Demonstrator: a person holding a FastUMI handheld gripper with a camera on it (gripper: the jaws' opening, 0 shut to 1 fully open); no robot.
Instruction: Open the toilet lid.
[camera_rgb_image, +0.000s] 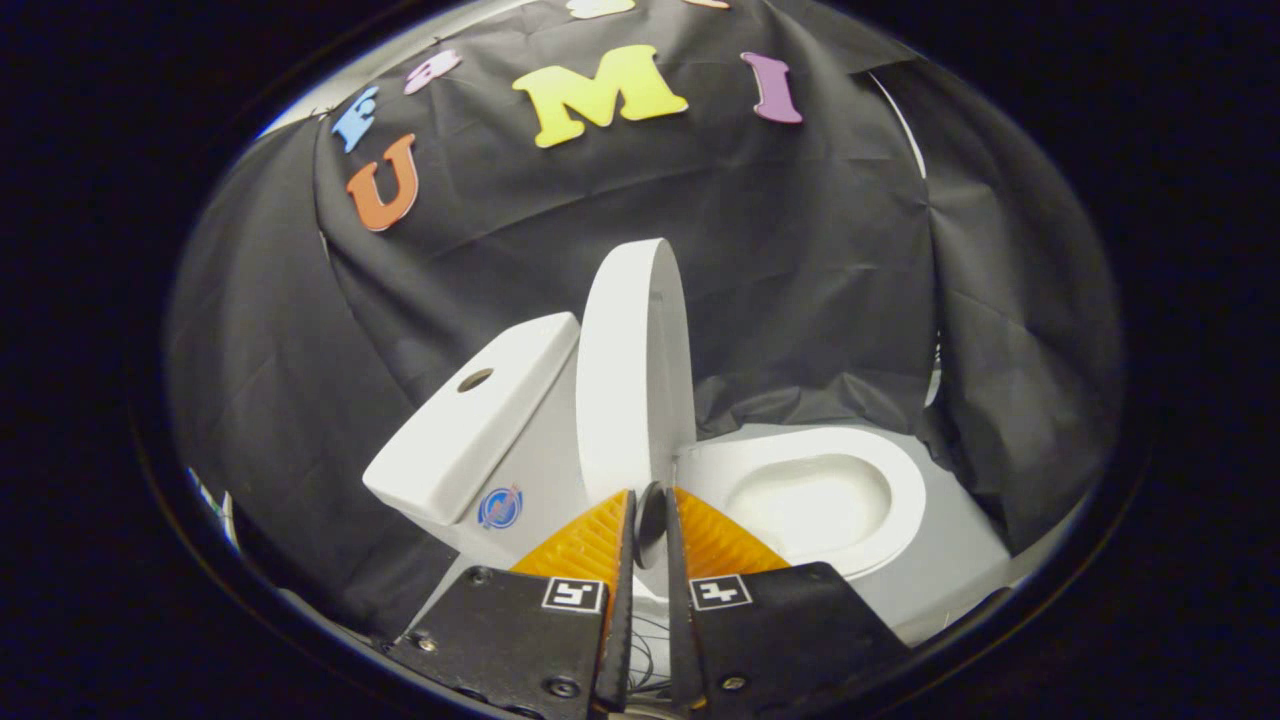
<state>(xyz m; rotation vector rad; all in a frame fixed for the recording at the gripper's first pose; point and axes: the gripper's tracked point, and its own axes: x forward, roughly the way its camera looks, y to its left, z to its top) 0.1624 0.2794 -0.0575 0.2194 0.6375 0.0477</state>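
Note:
A white toilet stands against the black cloth wall, seen tilted. Its lid (630, 380) is raised, standing nearly upright and edge-on between the tank (470, 430) and the seat ring (905, 500). The bowl (810, 500) lies uncovered to the right of the lid. My gripper (651, 505) sits at the lid's near edge with the fingers drawn close together. A small dark round knob (652, 520) on that edge is pinched between both fingers.
The tank lid has a round flush-button hole (476, 379) on top and a blue round sticker (500, 507) on its side. Black cloth (820, 280) hangs close behind and to the right of the toilet. A grey floor (950, 570) shows beside the bowl.

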